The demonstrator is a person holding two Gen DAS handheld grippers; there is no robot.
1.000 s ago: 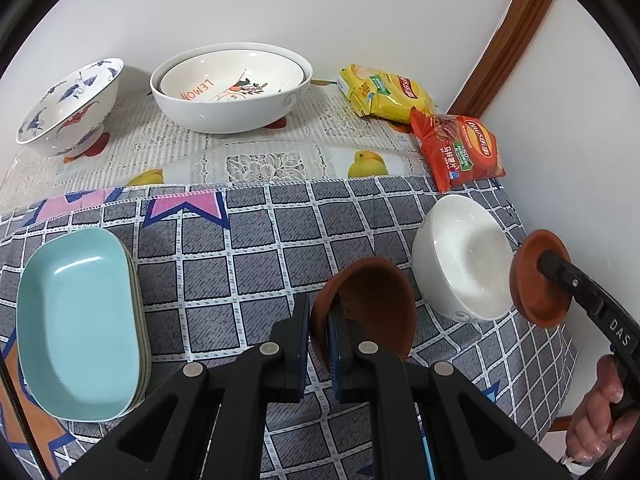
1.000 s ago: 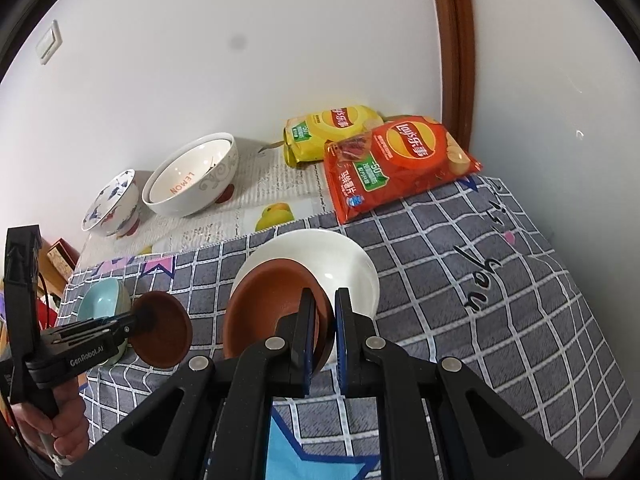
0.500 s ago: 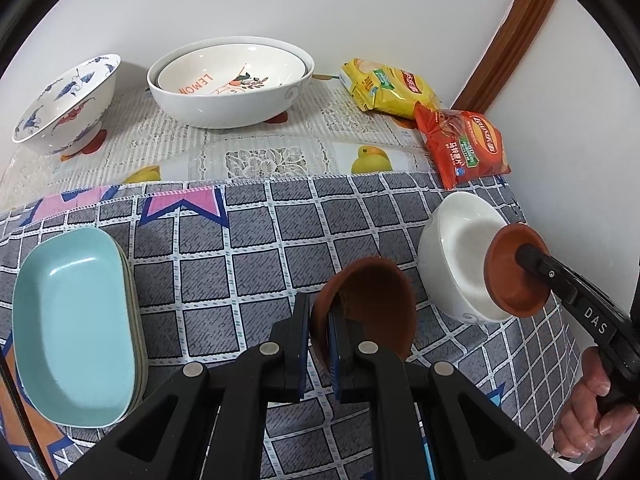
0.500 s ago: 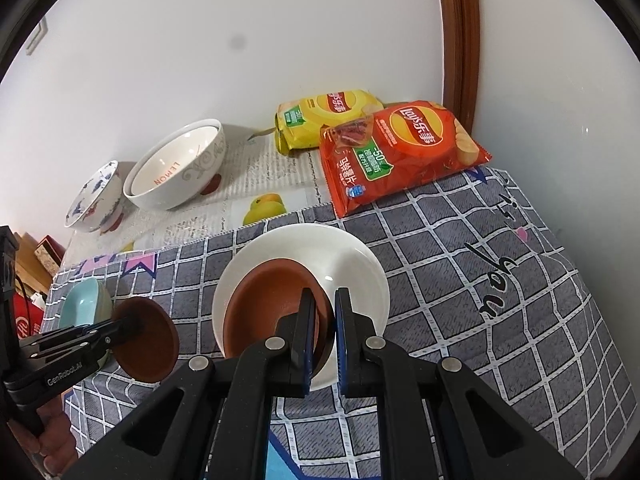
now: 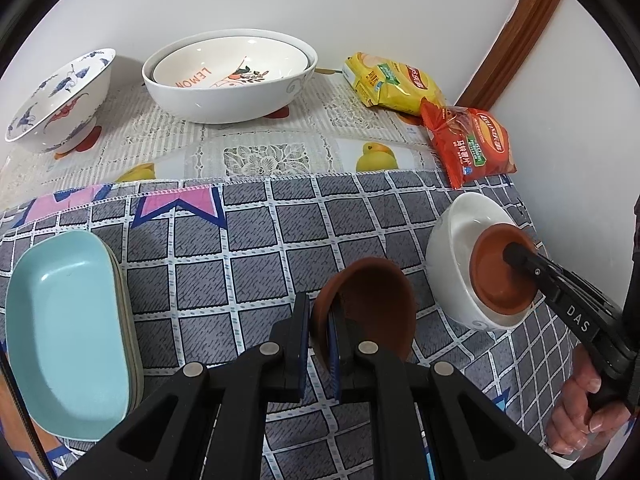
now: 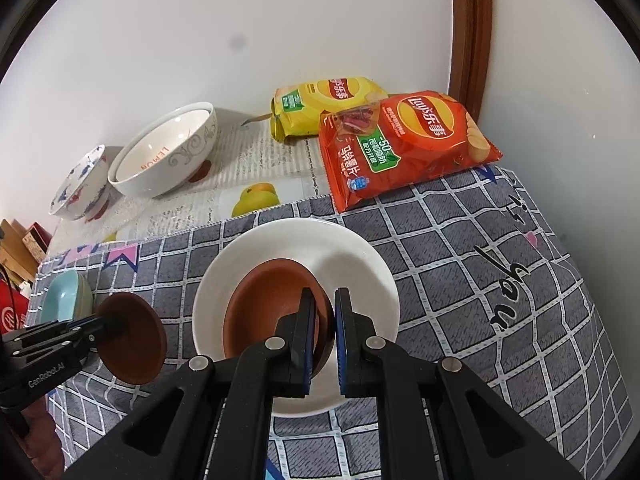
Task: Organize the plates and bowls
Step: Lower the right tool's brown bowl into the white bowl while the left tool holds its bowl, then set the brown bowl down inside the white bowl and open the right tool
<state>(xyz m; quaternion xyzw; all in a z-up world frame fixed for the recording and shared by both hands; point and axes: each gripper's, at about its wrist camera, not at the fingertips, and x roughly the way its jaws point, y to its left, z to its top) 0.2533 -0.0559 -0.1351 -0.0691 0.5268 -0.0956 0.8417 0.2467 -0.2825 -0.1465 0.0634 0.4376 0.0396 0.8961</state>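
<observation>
Where the grey checked cloth (image 6: 472, 264) runs out to the right, the tabletop meets the white wall (image 6: 560, 80) and a brown door frame (image 6: 470, 32), so little room is left on that side. Set close to that edge, the white bowl (image 6: 360, 256) holds a brown bowl (image 6: 264, 300) tilted inside it, and the right tongs (image 6: 322, 320) are pinching that bowl's near rim, their pads pressed on either side of it. Just left of the white bowl, the left tongs (image 5: 318, 332) pinch the rim of a second brown bowl (image 5: 376, 300), held on edge above the cloth and apart from the white one. Open cloth lies between this bowl and the stacked light-blue dishes (image 5: 60, 332) at the left edge. Behind, on the lace cloth (image 5: 260, 152) along the wall, stand a blue-patterned bowl (image 5: 56, 96) and a large white bowl (image 5: 224, 92) with a lemon-print bowl (image 5: 228, 68) nested in it. A yellow crisp bag (image 6: 320, 104) and a red crisp bag (image 6: 400, 144) fill the back right corner, the red one overlapping the checked cloth just behind the white bowl.
</observation>
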